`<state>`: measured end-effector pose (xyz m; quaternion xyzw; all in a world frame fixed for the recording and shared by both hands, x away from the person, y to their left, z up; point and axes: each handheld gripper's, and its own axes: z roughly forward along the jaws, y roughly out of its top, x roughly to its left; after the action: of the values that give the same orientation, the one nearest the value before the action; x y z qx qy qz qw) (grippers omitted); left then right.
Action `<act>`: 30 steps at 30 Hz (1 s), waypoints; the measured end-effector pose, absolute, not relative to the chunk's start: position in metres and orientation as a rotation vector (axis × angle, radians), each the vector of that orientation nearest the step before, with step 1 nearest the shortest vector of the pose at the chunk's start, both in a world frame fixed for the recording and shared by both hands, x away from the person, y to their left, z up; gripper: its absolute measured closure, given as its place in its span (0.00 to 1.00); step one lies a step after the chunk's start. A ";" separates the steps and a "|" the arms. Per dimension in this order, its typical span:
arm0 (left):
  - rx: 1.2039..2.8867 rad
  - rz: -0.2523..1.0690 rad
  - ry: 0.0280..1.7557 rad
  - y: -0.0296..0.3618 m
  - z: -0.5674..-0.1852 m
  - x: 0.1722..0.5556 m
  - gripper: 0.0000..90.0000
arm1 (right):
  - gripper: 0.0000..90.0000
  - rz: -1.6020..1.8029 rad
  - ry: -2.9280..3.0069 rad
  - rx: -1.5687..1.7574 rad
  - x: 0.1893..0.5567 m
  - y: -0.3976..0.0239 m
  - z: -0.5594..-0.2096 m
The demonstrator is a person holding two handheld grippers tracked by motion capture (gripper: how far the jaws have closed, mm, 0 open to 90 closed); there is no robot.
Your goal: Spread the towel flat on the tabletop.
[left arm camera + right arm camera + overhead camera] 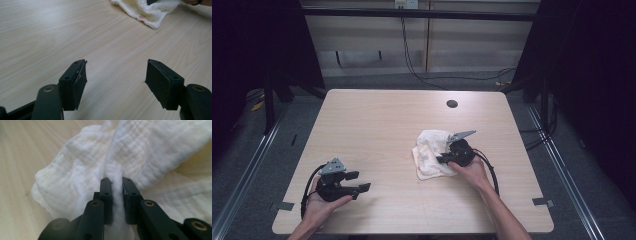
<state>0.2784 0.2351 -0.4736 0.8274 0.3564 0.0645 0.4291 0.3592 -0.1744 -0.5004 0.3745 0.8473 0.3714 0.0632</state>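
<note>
Two grippers are working: the right gripper (116, 202) is pinching a fold of the cloth (155, 152), likely lifting next; the left gripper (116, 85) is waiting wide, holding nothing.

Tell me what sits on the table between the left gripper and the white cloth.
Nothing: bare table separates the left gripper from the white cloth, as the high view shows. The left gripper view agrees, with plain wood beyond its open jaws.

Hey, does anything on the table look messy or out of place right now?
Only the white cloth: it lies crumpled, not flat, right of centre, with a fold pinched in the right claw. Nothing looks spilled or damaged.
</note>
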 end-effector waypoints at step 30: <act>2.093 0.166 0.886 0.231 -0.476 0.280 0.40 | 0.62 1.261 2.602 0.951 0.293 -0.137 -0.474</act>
<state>0.2799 0.2308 -0.4762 0.8342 0.3531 0.0662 0.4184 0.2929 -0.1373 -0.4737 0.3122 0.8537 0.4139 0.0489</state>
